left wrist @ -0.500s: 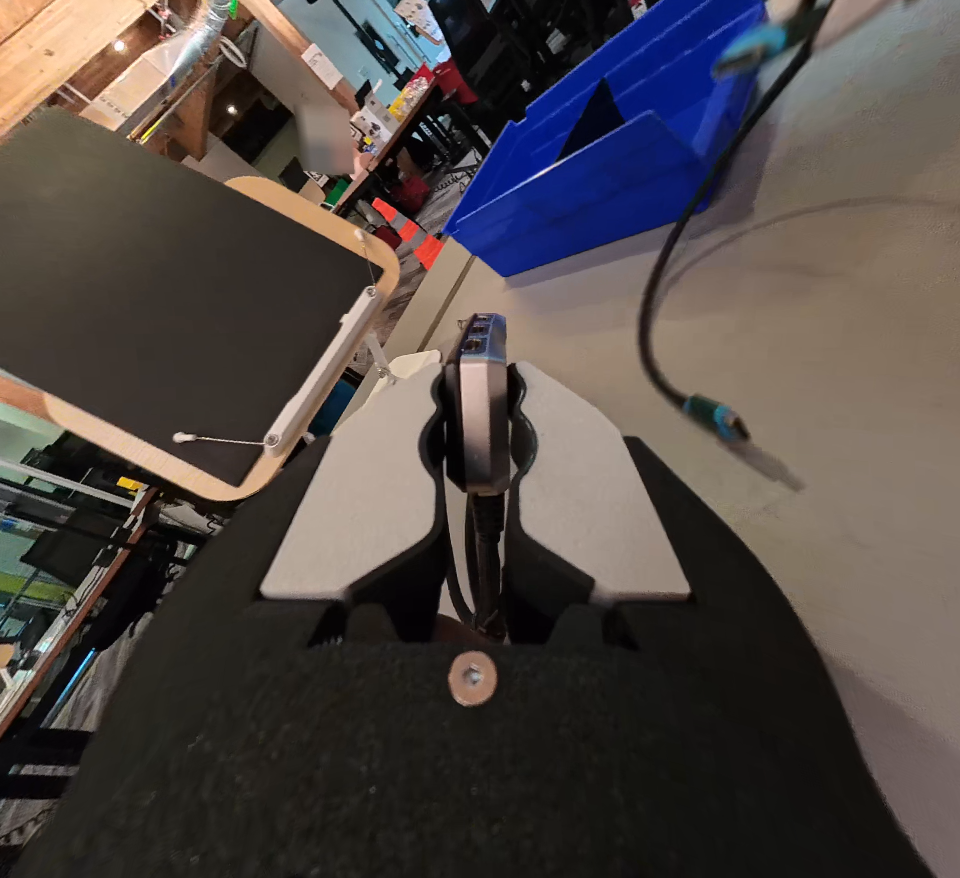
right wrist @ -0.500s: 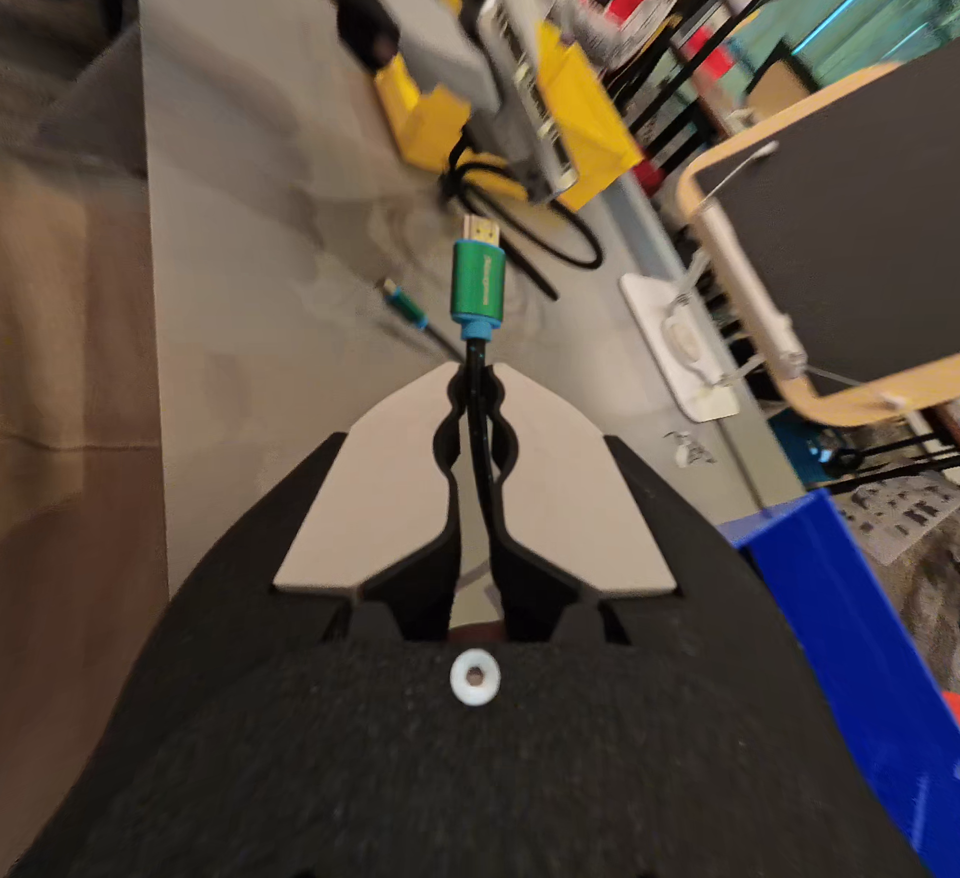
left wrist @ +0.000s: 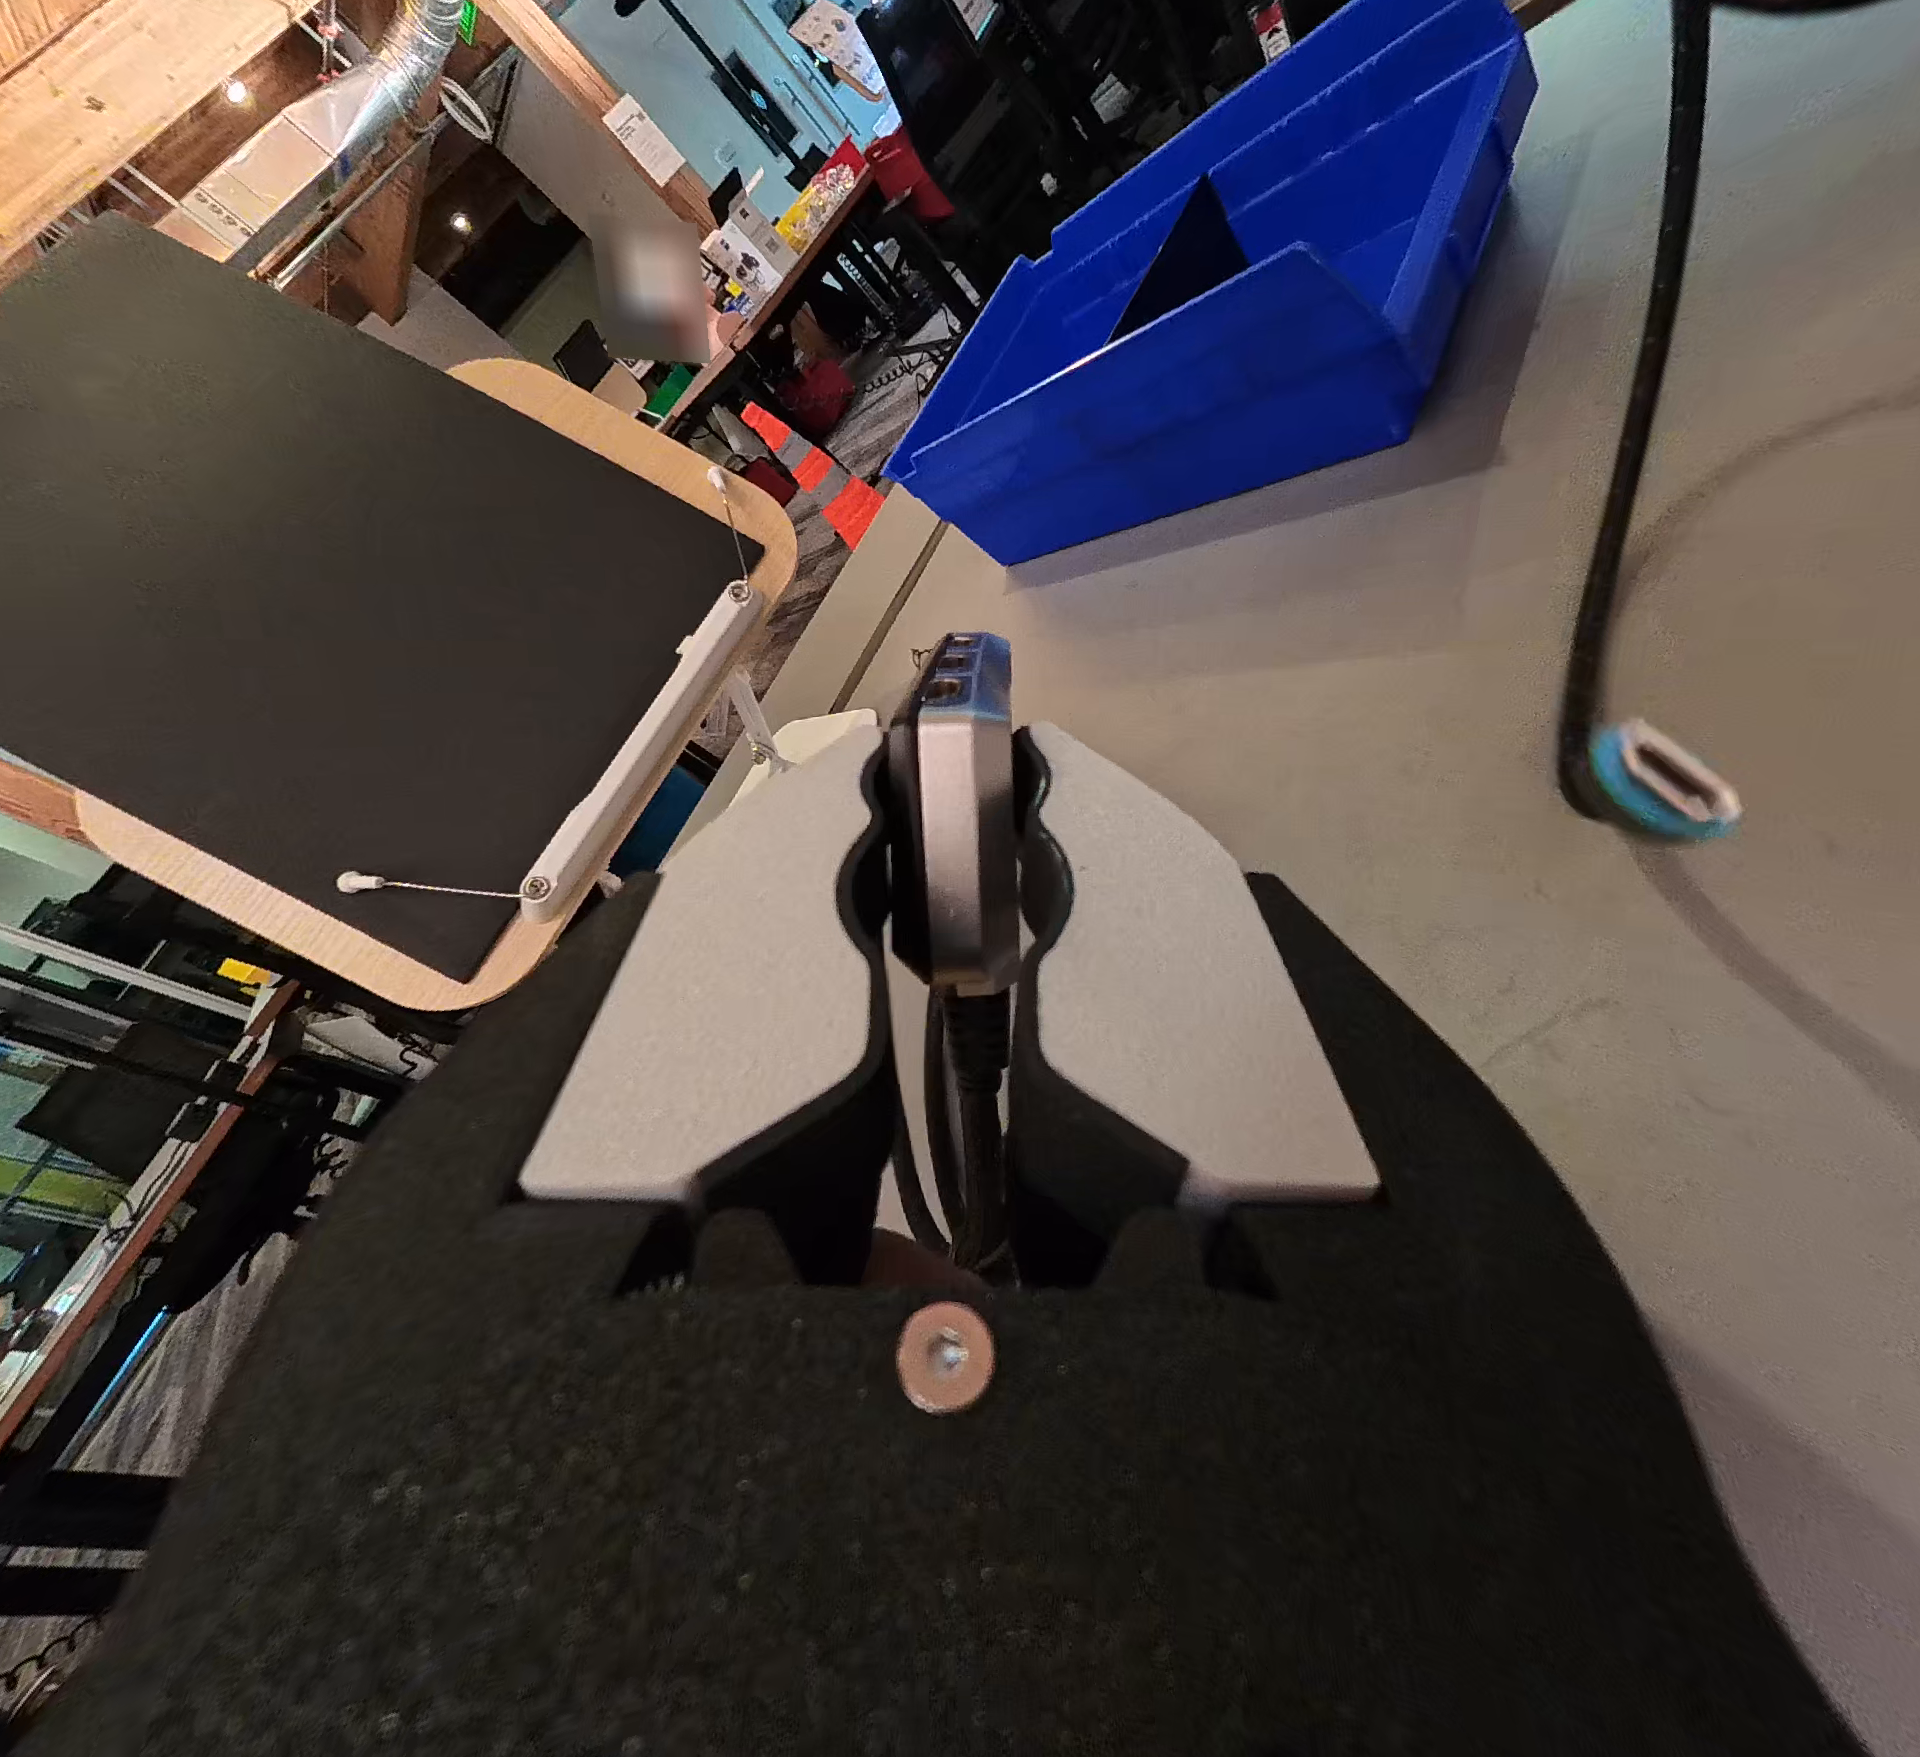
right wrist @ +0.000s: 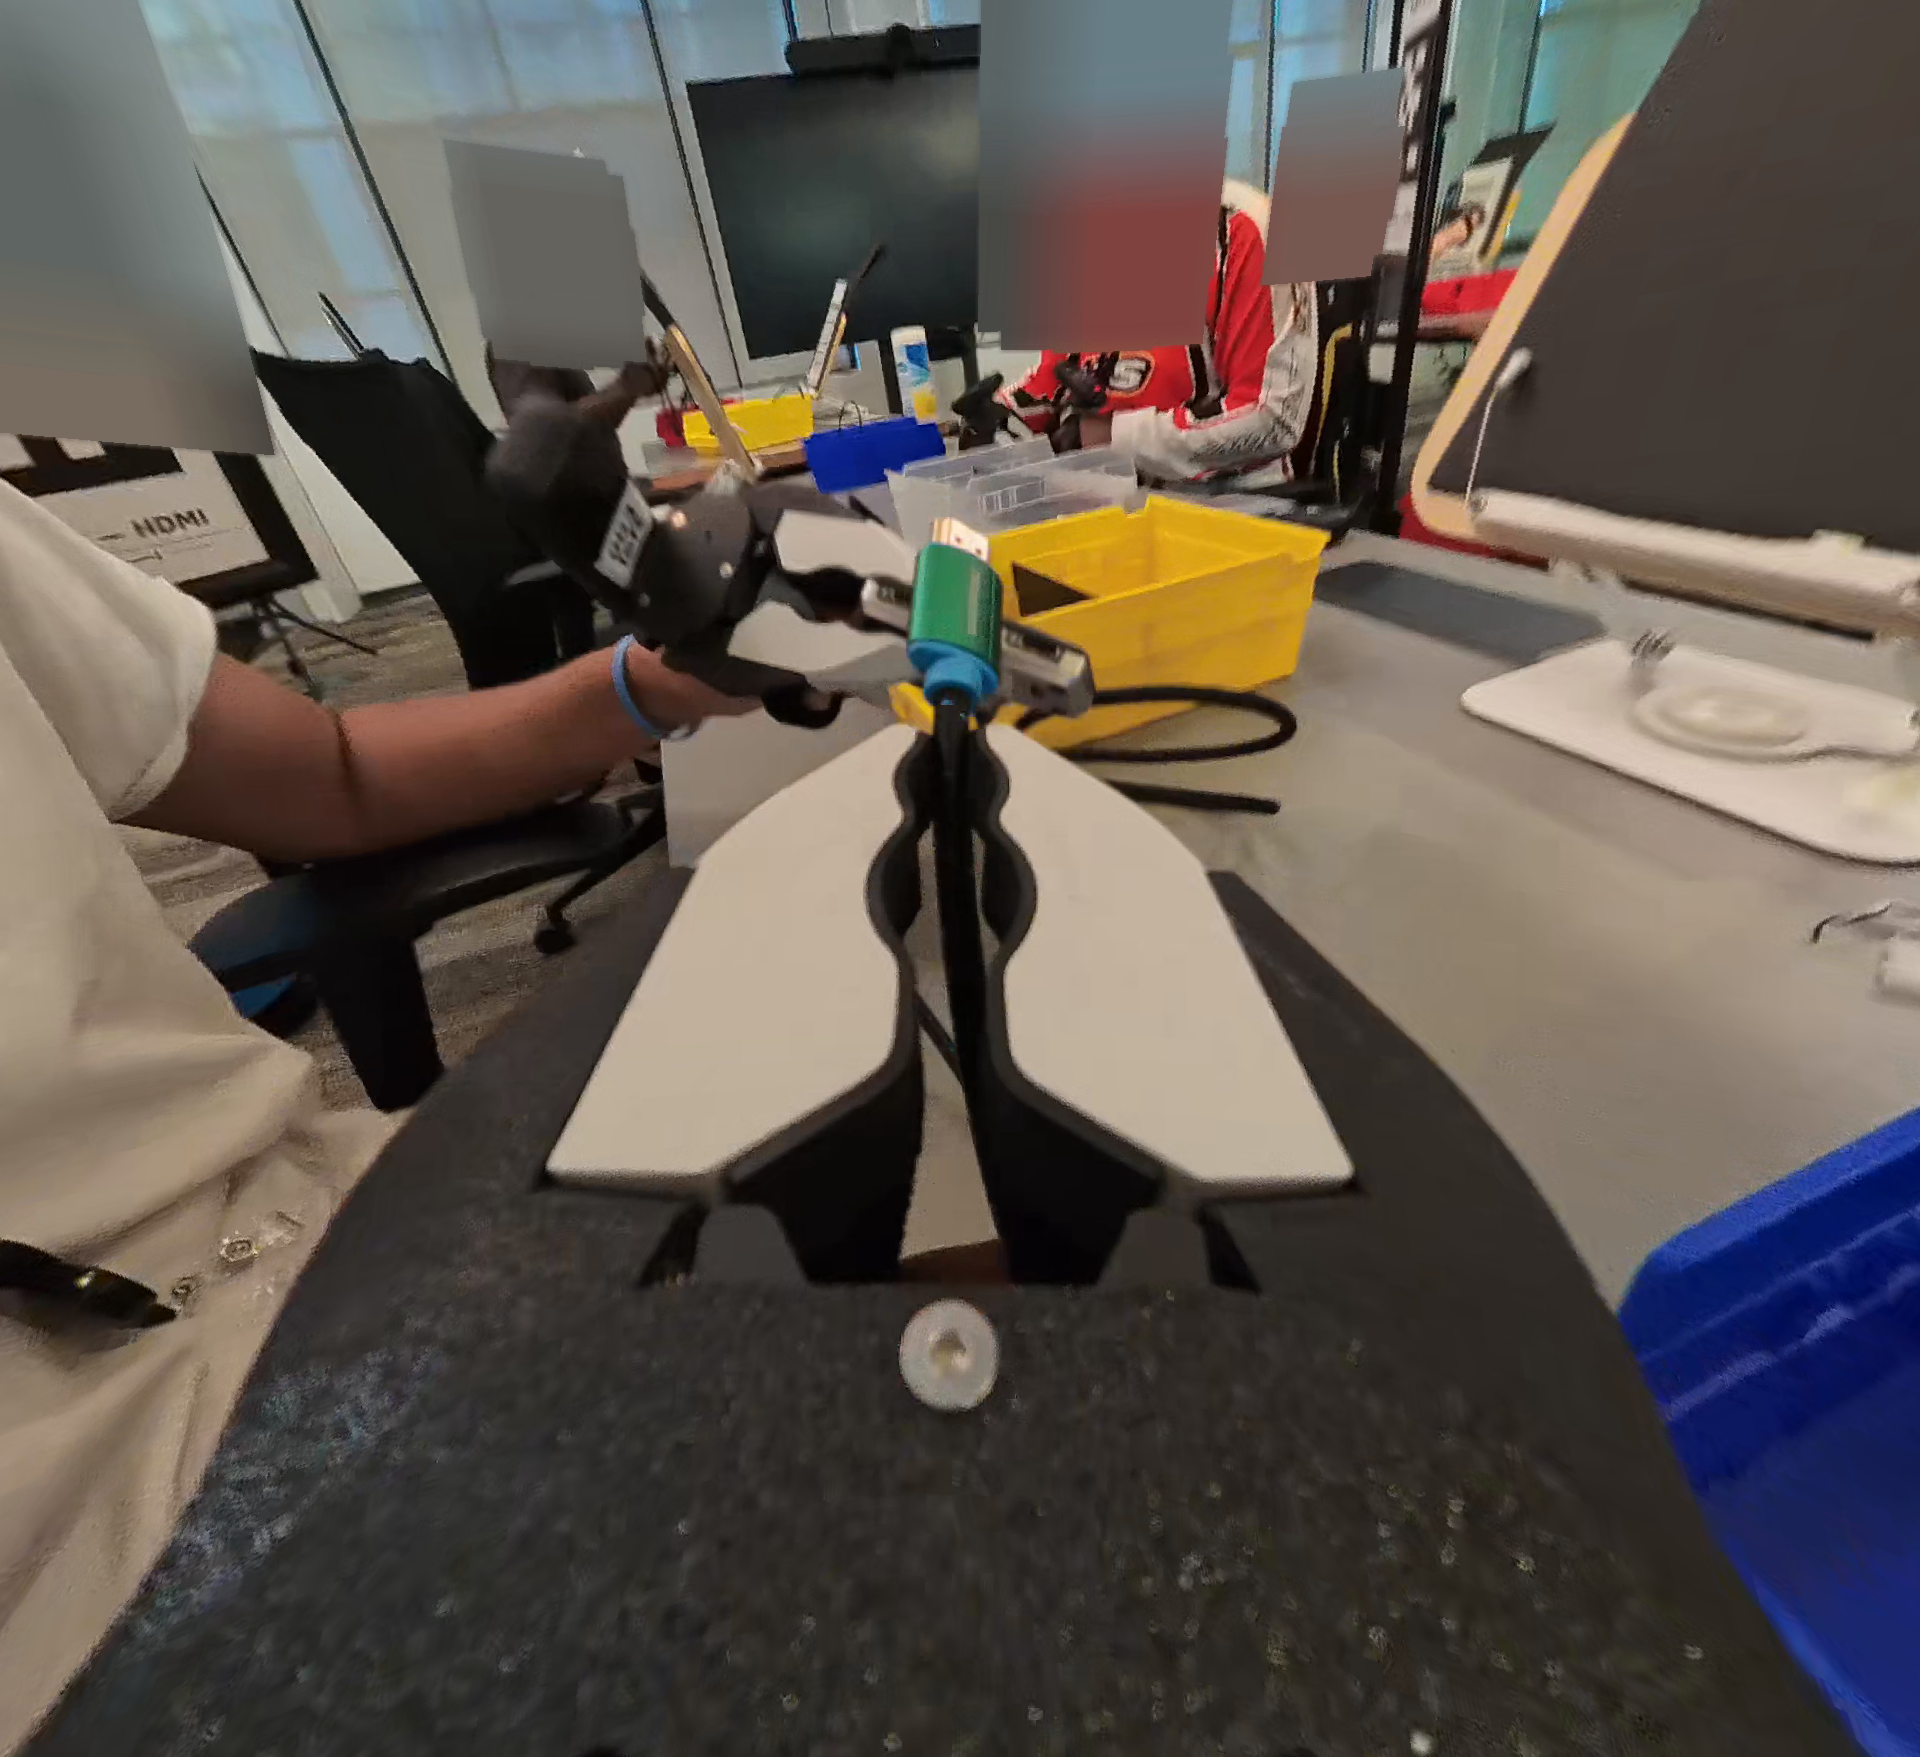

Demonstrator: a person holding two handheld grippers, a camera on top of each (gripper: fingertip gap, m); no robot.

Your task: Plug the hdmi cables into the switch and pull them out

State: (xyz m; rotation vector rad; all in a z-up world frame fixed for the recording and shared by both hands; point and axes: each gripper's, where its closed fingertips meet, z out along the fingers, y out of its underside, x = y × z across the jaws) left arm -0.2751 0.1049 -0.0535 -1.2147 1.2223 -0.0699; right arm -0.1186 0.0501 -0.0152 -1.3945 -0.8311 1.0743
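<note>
My left gripper (left wrist: 951, 741) is shut on the grey hdmi switch (left wrist: 951, 834), held on edge with its ports (left wrist: 961, 668) facing away. In the right wrist view the left gripper (right wrist: 790, 611) holds the switch (right wrist: 1039, 663) above the table. My right gripper (right wrist: 951, 751) is shut on a black cable just below its green plug (right wrist: 956, 611), whose metal tip points up and overlaps the switch. The cable's other end, a blue-collared plug (left wrist: 1652, 788), hangs at the right, low over or on the table; I cannot tell which.
A blue bin (left wrist: 1226, 388) stands on the grey table beyond the switch and shows at the lower right (right wrist: 1808, 1395). A yellow bin (right wrist: 1174, 595) stands behind the switch. A black cable loop (right wrist: 1195, 731) and a white base plate (right wrist: 1683, 741) lie on the table. A black board (left wrist: 312, 585) stands at the left. Spacing between my two grippers at the tips: around 20 centimetres.
My right gripper has tilted from looking down at the table to looking level, and its green plug now sits against the switch in that view. The loose plug end has come nearer in the left view.
</note>
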